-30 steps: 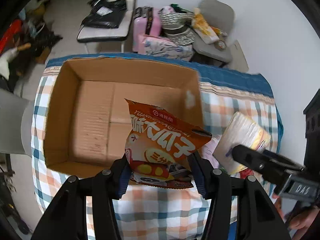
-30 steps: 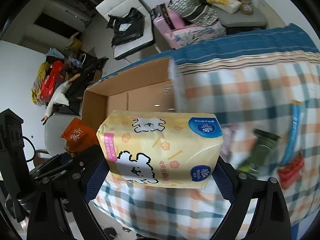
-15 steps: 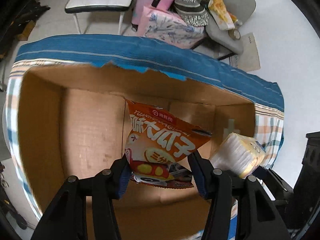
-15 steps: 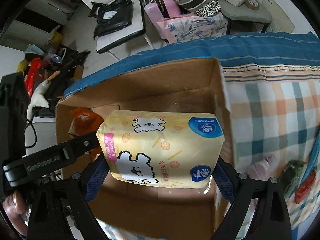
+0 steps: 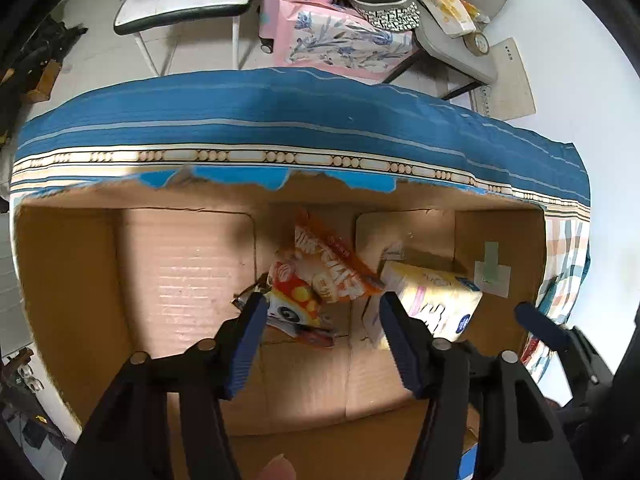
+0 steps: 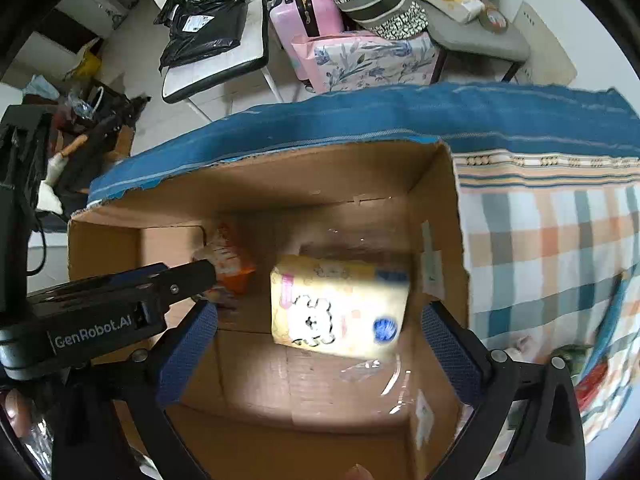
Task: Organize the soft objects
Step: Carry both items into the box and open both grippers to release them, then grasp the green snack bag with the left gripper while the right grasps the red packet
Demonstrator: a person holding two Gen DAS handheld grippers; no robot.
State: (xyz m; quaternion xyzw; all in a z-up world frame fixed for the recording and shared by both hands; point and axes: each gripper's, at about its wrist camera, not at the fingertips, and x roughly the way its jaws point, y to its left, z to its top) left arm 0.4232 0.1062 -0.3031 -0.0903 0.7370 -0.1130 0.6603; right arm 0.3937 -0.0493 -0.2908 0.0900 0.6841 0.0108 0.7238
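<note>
both wrist cameras look steeply down, from close above, into the open cardboard box (image 5: 72,280) (image 6: 360,176), each with its own two fingers rising from 6 o'clock. the left view sits over the box's middle, the right view nearer its right wall beside the checked cloth (image 6: 552,248) at 3 o'clock. they share the box floor, the snack bag (image 5: 328,272) (image 6: 232,264), the tissue pack (image 5: 436,300) (image 6: 340,308) and the cluttered chairs (image 5: 180,4) (image 6: 216,60) at 12 o'clock.

the tissue pack (image 6: 340,308) is motion-blurred, its print unreadable. the left gripper (image 6: 192,276) hides part of the snack bag (image 6: 232,268); the box (image 5: 72,300) floor's near end is cut off.
</note>
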